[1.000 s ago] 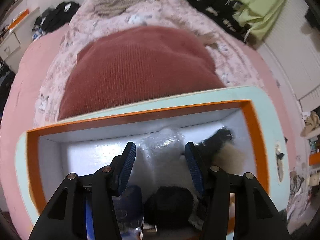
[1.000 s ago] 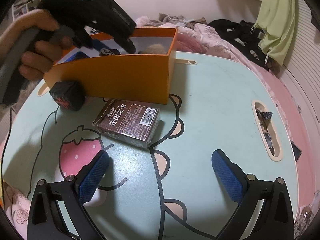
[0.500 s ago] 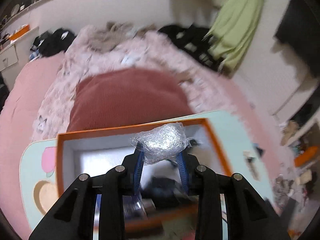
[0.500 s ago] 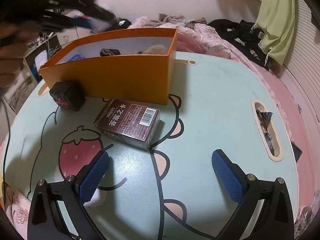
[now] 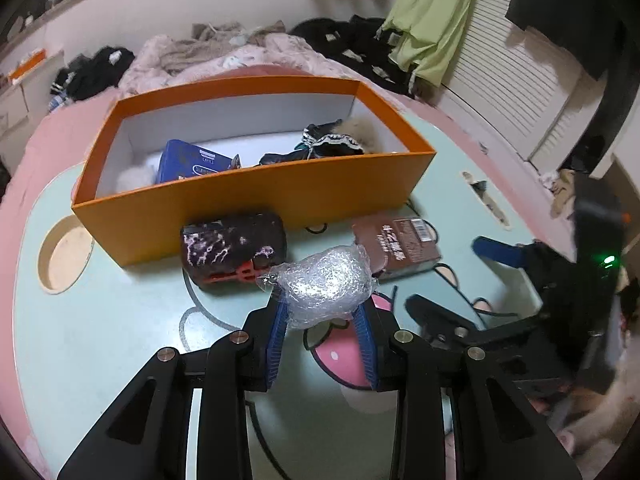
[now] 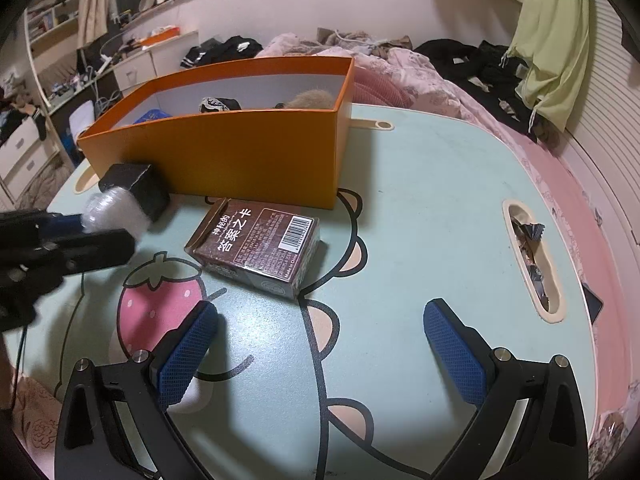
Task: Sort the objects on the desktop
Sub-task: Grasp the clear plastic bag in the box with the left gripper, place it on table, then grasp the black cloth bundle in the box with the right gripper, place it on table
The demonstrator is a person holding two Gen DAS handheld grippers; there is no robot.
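Between the left pads: a crumpled bubble-wrap bundle [image 5: 326, 286], pinched from both sides and carried clear of the table [image 5: 100, 320].
Left gripper [image 5: 322, 322]: clamped on the bundle; its jaws have just been closing on it, with the bundle between them.
Just ahead of the left tips: a black speckled block [image 5: 234, 250] with a red edge, lying on the table against the near wall of the orange box [image 5: 256, 196].
Ahead and right of the left tips: a brown card box [image 5: 396, 246], flat on the table, apart from the orange box.
Beyond the block: the orange box, open-topped, holding a blue packet [image 5: 188, 162], a white fluffy item [image 5: 134, 178], black lace-trimmed fabric [image 5: 324, 146] and a tan fur ball [image 5: 362, 128].
Right gripper [image 6: 320, 340]: jaws spread wide, nothing between them, hovering low over the strawberry print [image 6: 160, 300]; the brown card box lies just ahead.
Sorted so far: four items lie in the orange box.
Left to sort, by my reading: the bundle in hand, the block, the card box.
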